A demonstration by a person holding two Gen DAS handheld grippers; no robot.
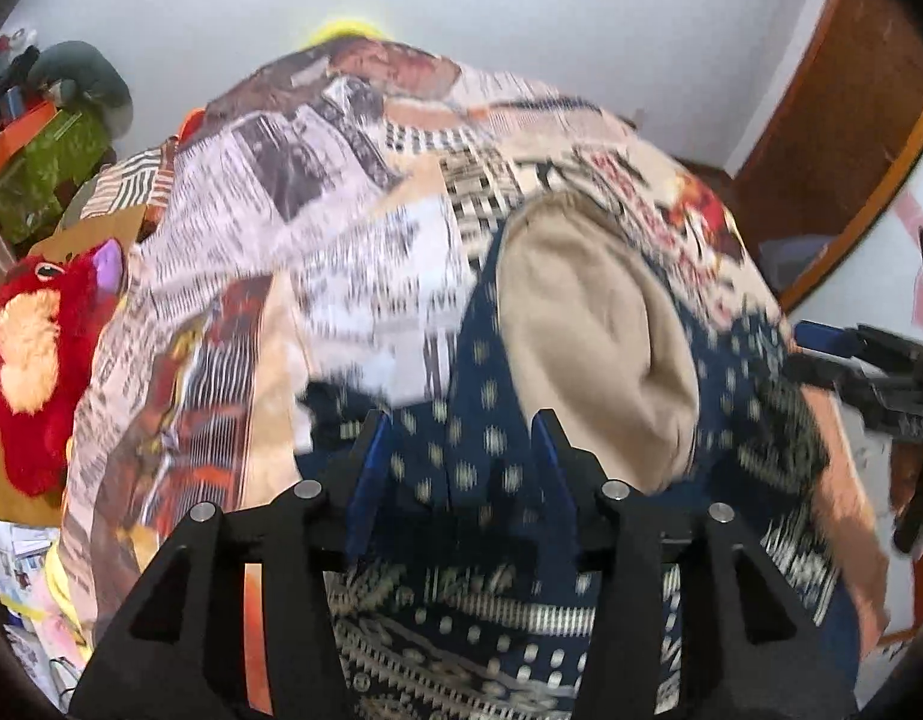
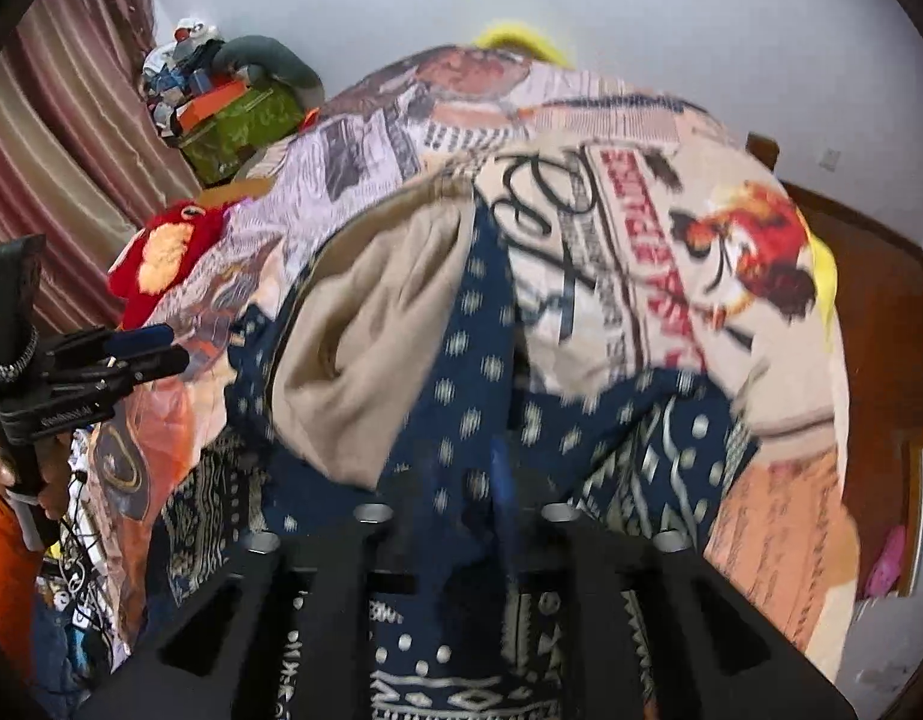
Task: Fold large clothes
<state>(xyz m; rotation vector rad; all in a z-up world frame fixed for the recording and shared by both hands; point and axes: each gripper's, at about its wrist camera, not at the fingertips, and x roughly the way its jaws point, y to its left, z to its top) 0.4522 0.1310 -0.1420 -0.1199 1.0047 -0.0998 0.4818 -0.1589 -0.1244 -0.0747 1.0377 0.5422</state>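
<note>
- A navy patterned garment (image 1: 461,456) with beige lining (image 1: 587,336) is lying bunched at the near edge of a bed, on a newspaper-print bedspread (image 1: 269,240).
- The left tool (image 1: 461,438) is standing released, jaws apart above the navy cloth.
- The right tool (image 2: 461,480) is blurred; jaws apart, gripping nothing.
- A red plush toy (image 1: 35,354) is sitting at the bed's left.

two claws: left claw (image 1: 461,450), right claw (image 2: 461,480). one navy patterned garment (image 1: 461,612) beside one red plush toy (image 1: 35,354), on one newspaper-print bedspread (image 1: 269,228).
</note>
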